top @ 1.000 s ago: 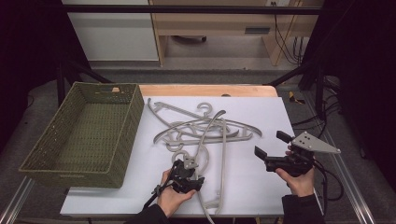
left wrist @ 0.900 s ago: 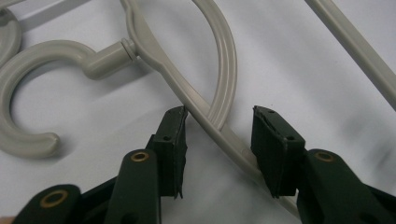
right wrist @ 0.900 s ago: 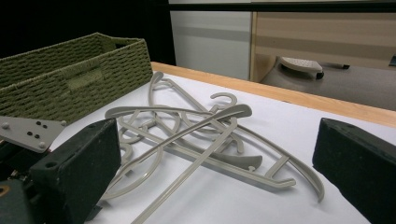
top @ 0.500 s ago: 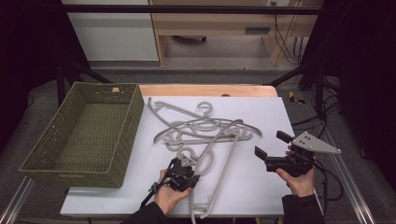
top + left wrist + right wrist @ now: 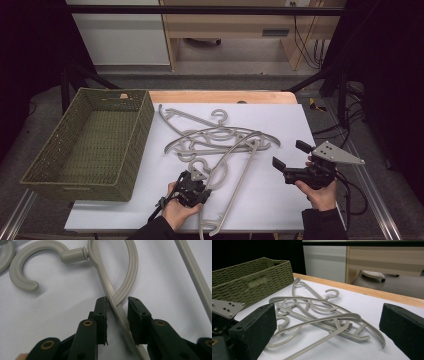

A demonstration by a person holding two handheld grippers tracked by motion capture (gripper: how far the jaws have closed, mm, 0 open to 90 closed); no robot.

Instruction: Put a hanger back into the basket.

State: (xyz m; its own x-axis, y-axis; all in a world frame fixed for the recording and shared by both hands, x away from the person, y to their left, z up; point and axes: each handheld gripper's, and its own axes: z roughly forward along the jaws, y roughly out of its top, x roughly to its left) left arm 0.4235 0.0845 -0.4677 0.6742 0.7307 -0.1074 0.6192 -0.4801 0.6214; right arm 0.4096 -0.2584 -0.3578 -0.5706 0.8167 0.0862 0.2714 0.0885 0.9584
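Several grey plastic hangers [image 5: 220, 137] lie tangled on the white table sheet [image 5: 285, 120]. One grey hanger [image 5: 240, 170] reaches toward the near edge, and its hook [image 5: 25, 265] lies flat on the sheet. My left gripper [image 5: 197, 176] sits just below that hook. Its jaws have just been closing and now pinch the hanger's arm [image 5: 117, 302] between the pads. To the right, my right gripper [image 5: 290, 155] hovers in a hand with its jaws wide open and nothing between them. In the right gripper view [image 5: 328, 315] the hanger pile [image 5: 317, 312] lies beyond those jaws.
A green woven basket [image 5: 137, 145] stands at the left of the table, its wall [image 5: 249, 280] close to the hanger pile. A wooden strip [image 5: 220, 96] runs along the far edge. Bare sheet lies between the two grippers and at the far right.
My left gripper's jaws closed onto the hanger's arm below its hook. The held hanger's long end swung a little to the left. The right gripper stayed where it was.
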